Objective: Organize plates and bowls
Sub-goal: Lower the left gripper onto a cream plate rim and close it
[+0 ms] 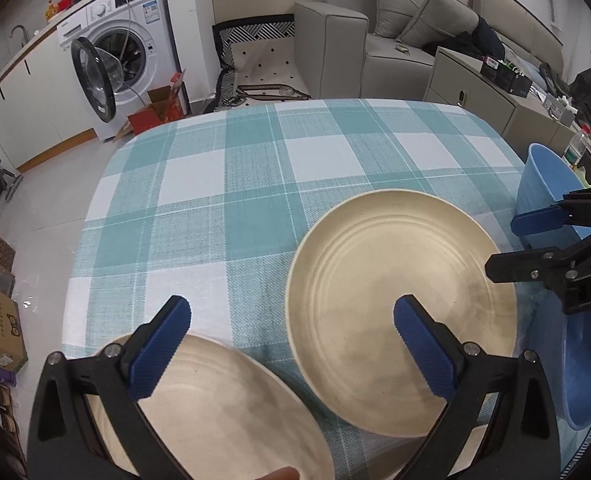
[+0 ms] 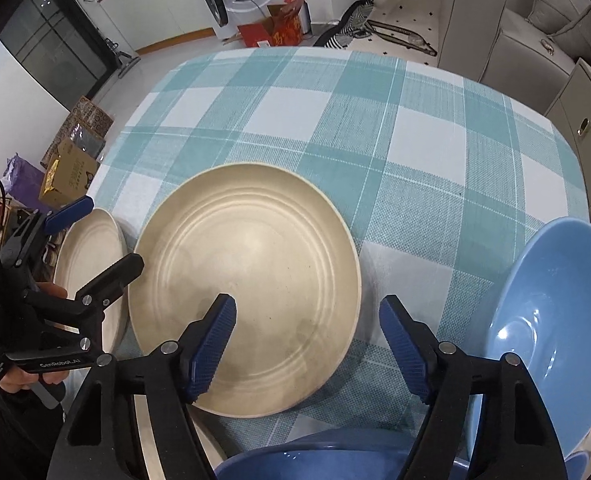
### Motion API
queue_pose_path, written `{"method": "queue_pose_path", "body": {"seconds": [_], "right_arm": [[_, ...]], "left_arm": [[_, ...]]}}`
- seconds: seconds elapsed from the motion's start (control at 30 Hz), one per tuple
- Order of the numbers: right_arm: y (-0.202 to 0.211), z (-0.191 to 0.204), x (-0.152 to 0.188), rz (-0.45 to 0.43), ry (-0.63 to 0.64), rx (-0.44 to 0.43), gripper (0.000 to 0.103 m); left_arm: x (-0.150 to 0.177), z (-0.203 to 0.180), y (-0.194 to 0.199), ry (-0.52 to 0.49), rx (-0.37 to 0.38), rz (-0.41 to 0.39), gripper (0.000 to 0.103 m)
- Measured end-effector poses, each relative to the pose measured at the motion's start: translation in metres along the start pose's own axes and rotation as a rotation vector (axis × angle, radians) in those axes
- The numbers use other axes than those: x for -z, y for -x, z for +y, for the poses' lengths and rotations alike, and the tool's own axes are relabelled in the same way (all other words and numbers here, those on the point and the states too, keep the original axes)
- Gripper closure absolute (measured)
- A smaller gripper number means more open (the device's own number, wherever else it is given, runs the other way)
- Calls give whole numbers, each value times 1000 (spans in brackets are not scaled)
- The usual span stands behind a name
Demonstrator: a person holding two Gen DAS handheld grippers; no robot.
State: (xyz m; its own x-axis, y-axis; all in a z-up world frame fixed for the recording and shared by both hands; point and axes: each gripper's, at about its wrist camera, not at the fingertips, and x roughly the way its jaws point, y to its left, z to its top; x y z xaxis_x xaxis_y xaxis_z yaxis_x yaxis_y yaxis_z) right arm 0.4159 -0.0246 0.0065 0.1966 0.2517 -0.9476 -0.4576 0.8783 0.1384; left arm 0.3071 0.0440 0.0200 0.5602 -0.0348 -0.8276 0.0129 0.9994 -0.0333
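A large cream plate point(image 1: 395, 300) lies flat on the checked tablecloth; it also shows in the right wrist view point(image 2: 251, 288). A second cream plate point(image 1: 223, 408) sits at the near left edge, seen too in the right wrist view point(image 2: 91, 264). A blue bowl point(image 2: 551, 320) stands at the right, another blue bowl point(image 2: 303, 460) at the near edge. My left gripper point(image 1: 291, 352) is open, hovering above and between the two plates. My right gripper point(image 2: 307, 348) is open above the big plate's near rim and appears in the left wrist view point(image 1: 507, 244).
The teal checked tablecloth point(image 1: 255, 184) covers the table. A washing machine point(image 1: 115, 52) with its door open, a red box point(image 1: 155, 112), a grey sofa point(image 1: 375, 32) and a chair stand beyond the far edge. Cardboard boxes point(image 2: 71, 168) lie on the floor at left.
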Motion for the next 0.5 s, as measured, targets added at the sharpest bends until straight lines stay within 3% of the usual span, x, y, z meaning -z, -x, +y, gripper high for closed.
{"method": "queue_pose_path", "body": {"seconds": [0.5], "right_arm": [[-5, 3, -7, 9, 27, 26, 27]], "left_arm": [[6, -7, -16, -20, 109, 75, 36]]}}
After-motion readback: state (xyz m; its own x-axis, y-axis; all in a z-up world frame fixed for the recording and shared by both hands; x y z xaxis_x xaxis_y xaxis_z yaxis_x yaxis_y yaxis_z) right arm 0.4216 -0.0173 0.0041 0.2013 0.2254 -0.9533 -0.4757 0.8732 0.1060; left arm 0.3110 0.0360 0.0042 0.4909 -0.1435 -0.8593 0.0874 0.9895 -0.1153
